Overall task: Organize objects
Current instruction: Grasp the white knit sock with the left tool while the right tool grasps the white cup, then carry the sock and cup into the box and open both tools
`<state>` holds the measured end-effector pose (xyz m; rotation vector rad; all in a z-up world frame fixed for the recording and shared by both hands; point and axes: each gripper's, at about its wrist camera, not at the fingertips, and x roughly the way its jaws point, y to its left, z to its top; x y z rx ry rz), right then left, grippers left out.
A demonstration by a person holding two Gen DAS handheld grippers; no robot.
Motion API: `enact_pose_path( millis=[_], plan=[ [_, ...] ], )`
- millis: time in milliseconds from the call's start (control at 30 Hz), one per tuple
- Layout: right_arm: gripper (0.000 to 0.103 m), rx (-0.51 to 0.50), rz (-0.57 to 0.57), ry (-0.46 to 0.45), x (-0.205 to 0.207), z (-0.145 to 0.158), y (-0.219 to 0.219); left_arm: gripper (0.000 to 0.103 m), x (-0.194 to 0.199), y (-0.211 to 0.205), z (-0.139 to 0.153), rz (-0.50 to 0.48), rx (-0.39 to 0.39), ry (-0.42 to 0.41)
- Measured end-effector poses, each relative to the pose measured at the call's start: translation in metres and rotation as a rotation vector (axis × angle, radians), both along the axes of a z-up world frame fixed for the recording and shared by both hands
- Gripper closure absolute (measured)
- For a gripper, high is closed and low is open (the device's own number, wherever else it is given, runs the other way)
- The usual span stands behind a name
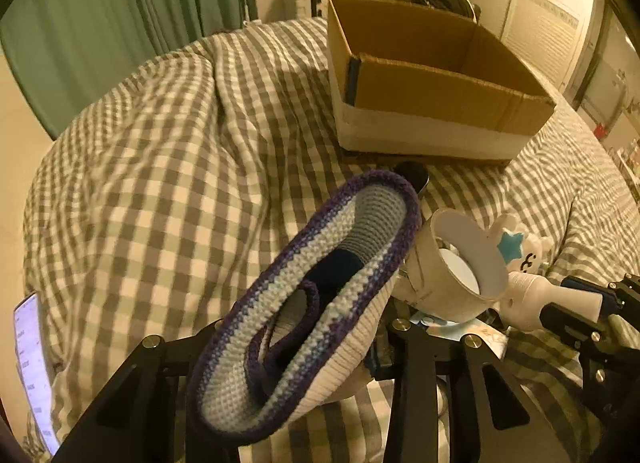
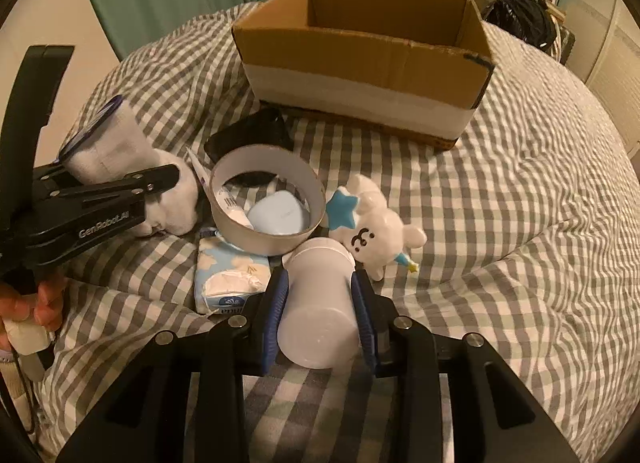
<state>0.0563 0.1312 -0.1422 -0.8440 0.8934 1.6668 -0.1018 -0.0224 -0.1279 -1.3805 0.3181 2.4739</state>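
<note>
Two grasps are made, so I judge the pick-up step done: my right gripper (image 2: 320, 323) has its jaws pinching the white bottle (image 2: 318, 303), which lies lengthwise between the blue pads, and my left gripper (image 1: 292, 367) has its jaws clamped on the knitted hat (image 1: 304, 303). Both sit on the bed (image 2: 500, 223), nearer me than the cardboard box (image 2: 360, 63). Next I must lift and carry them over the box's near wall.

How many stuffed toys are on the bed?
1: a white plush toy with a blue star lies right of the tape roll, before the cardboard box. Others may hide behind clutter.
</note>
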Motion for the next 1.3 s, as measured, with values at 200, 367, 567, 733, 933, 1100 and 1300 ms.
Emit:
enact_pose_path(
  millis=[200, 367, 567, 733, 933, 1100, 1300],
  plan=[
    [0.071, 0.061, -0.018, -0.018, 0.000, 0.016, -0.006, 0.065, 0.019, -0.008, 0.023, -0.001, 0.019, 0.045],
    [0.071, 0.118, -0.043, -0.019, 0.001, 0.036, -0.014, 0.065, 0.031, -0.008, 0.044, -0.010, 0.033, 0.088],
    [0.071, 0.189, -0.083, -0.036, 0.001, 0.066, -0.027, 0.065, 0.047, -0.004, 0.074, -0.038, 0.054, 0.148],
    [0.071, 0.248, -0.094, -0.054, 0.003, 0.090, -0.033, 0.065, 0.050, 0.003, 0.102, -0.056, 0.085, 0.205],
    [0.071, 0.312, -0.125, -0.071, 0.009, 0.119, -0.024, 0.065, 0.045, 0.021, 0.143, -0.106, 0.100, 0.321],
    [0.071, 0.362, -0.132, -0.075, 0.019, 0.143, -0.004, 0.065, 0.019, 0.042, 0.164, -0.127, 0.108, 0.358],
    [0.071, 0.406, -0.151, -0.068, 0.035, 0.162, 0.030, 0.065, -0.016, 0.069, 0.179, -0.273, 0.146, 0.374]
  ],
)
